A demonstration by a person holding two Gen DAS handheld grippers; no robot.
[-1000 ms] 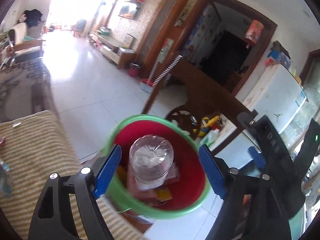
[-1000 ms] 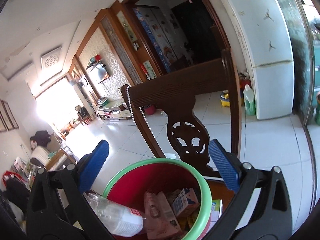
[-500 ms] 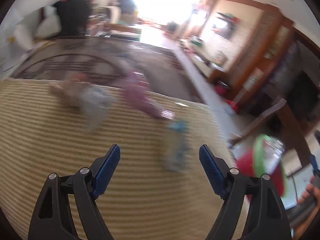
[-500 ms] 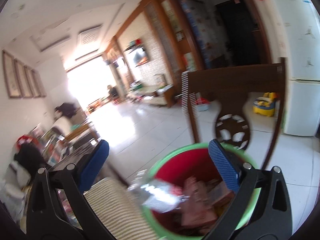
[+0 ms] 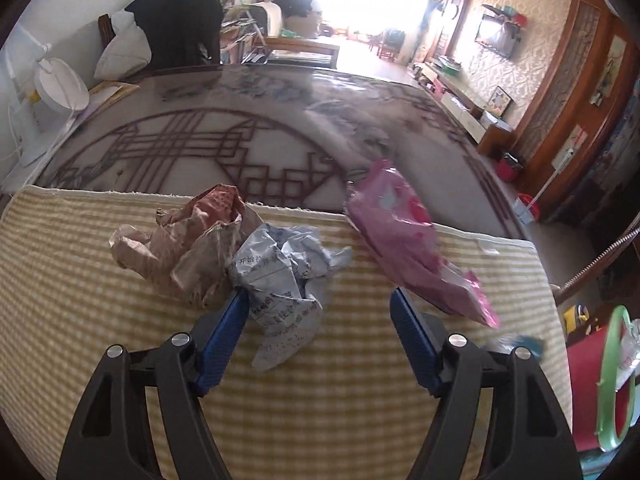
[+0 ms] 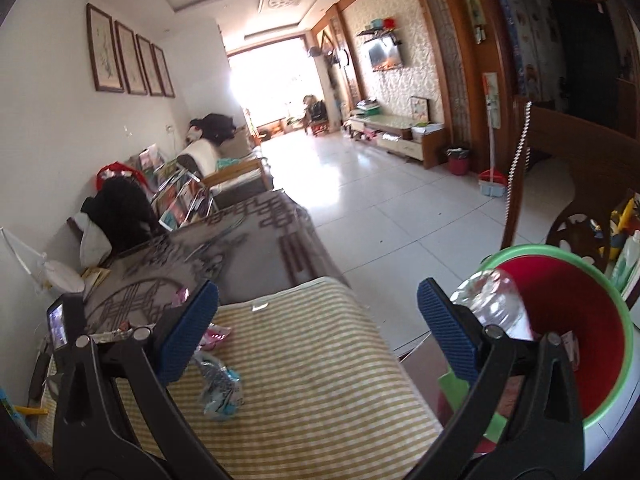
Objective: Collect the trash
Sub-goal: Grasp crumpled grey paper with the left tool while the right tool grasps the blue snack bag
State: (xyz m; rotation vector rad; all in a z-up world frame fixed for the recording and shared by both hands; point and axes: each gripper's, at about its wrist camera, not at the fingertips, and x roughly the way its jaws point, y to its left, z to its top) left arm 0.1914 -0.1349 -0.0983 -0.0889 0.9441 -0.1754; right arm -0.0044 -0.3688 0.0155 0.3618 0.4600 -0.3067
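On the striped yellow mat lie a crumpled grey-blue printed paper, a crumpled brown paper and a pink plastic bag. My left gripper points down at the mat and its jaws are closing. The grey-blue paper lies between them against the left finger, and the right pad is still clear of it. My right gripper stands open and empty above the mat's edge, with a crinkled teal wrapper below it. The red bin with a green rim at the right holds a clear bottle.
The mat covers the near end of a dark patterned glass table. A white desk lamp stands at the table's left edge. A carved wooden chair stands behind the bin. White tiled floor stretches beyond.
My left gripper has swung from above the bin to the trash on the mat, and its jaws have narrowed. The right gripper has turned left, so the bin now sits at its right.
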